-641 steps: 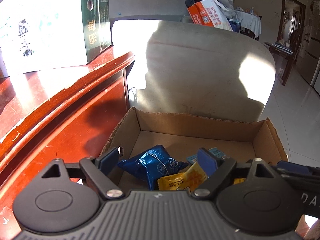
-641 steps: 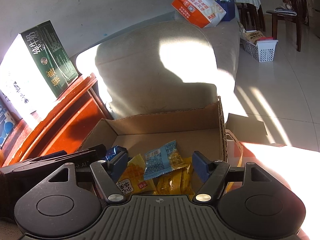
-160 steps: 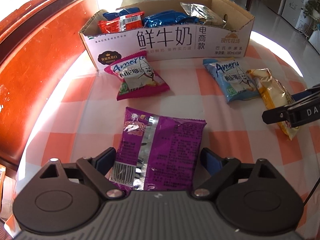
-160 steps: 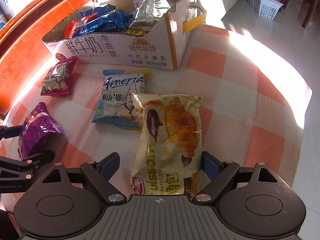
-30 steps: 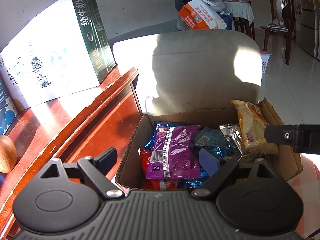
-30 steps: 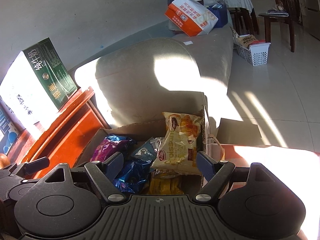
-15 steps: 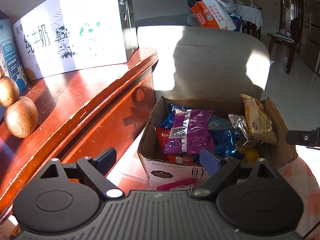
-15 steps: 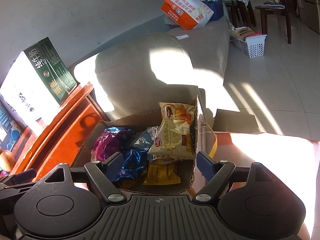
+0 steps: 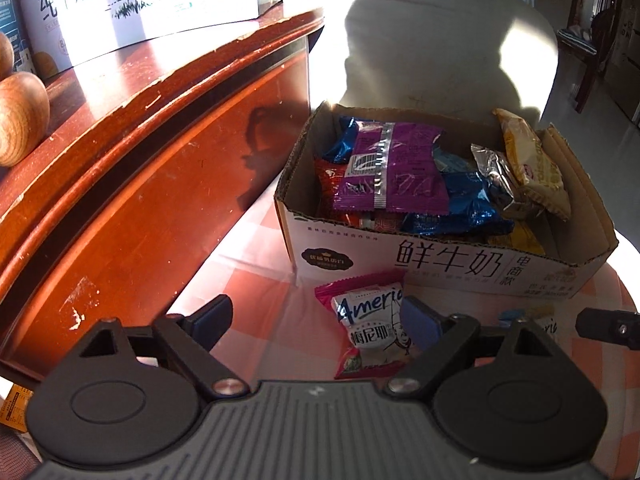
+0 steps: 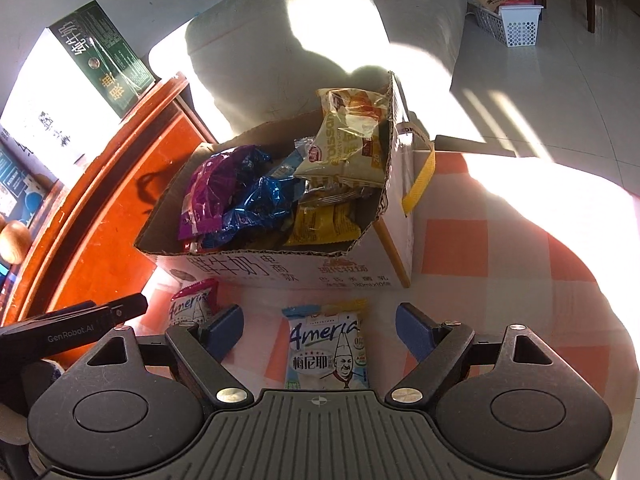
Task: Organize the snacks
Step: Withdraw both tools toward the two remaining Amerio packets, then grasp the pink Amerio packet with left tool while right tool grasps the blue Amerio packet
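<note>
A cardboard box (image 9: 440, 264) (image 10: 280, 268) on the checked tablecloth holds several snacks, among them a purple pack (image 9: 392, 172) (image 10: 212, 192) and a croissant pack (image 10: 348, 136) (image 9: 532, 168) leaning on its right wall. A pink America pack (image 9: 368, 328) (image 10: 192, 306) lies in front of the box, between my left gripper's open fingers (image 9: 316, 320). A blue America pack (image 10: 326, 352) (image 9: 528, 316) lies between my right gripper's open fingers (image 10: 320, 328). Both grippers are empty and held above the table.
A red wooden cabinet (image 9: 132, 160) stands left of the table, with a milk carton (image 10: 72, 96) and wooden balls (image 9: 20, 116) on top. A grey sofa (image 10: 320, 48) is behind the box. The table edge curves at the right (image 10: 600, 280).
Both grippers have drawn back and tilted down from the box. The two America packs on the tablecloth have come into view between the fingers.
</note>
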Demonstrator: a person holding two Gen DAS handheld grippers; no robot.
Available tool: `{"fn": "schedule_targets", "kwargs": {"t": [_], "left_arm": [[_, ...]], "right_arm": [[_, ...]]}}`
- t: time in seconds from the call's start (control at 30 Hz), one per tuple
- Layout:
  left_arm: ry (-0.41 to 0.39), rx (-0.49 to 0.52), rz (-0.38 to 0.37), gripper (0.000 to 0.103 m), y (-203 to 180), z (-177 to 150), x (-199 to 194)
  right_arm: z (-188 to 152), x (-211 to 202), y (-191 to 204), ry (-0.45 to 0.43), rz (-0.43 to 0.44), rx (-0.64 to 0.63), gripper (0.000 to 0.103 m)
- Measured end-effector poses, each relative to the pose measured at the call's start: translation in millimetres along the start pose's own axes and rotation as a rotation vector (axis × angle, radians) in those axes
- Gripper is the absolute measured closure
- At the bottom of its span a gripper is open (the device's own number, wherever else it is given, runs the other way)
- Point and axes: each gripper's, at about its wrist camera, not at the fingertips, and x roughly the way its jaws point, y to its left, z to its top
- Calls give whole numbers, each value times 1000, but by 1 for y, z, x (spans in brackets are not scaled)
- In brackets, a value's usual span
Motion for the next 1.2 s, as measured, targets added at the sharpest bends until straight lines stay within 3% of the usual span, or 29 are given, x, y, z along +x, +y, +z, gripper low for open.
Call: {"fn": "schedule_targets", "kwargs": {"t": [0.23, 0.5, 0.77, 0.93, 1.03, 1.2], "left_arm": [[54, 24, 4, 12, -13, -3, 22], [95, -9, -34, 13, -26, -4, 45], [127, 20, 32, 13, -41, -10, 69], [106, 23, 39, 12, -43, -14, 69], [102, 24, 30, 17, -45, -16, 66], [106, 20, -16, 38, -46, -18, 59]], "right_arm": [[-13, 26, 0, 88, -45, 26, 18], [-21, 43, 14, 111, -80, -9, 18], [-27, 57, 27, 113, -128, -55, 17], [-29, 61, 33, 105, -162, -93, 17], [-30, 62, 37, 107, -177, -126, 16], [-31, 65, 40, 105, -180, -150, 18]]}}
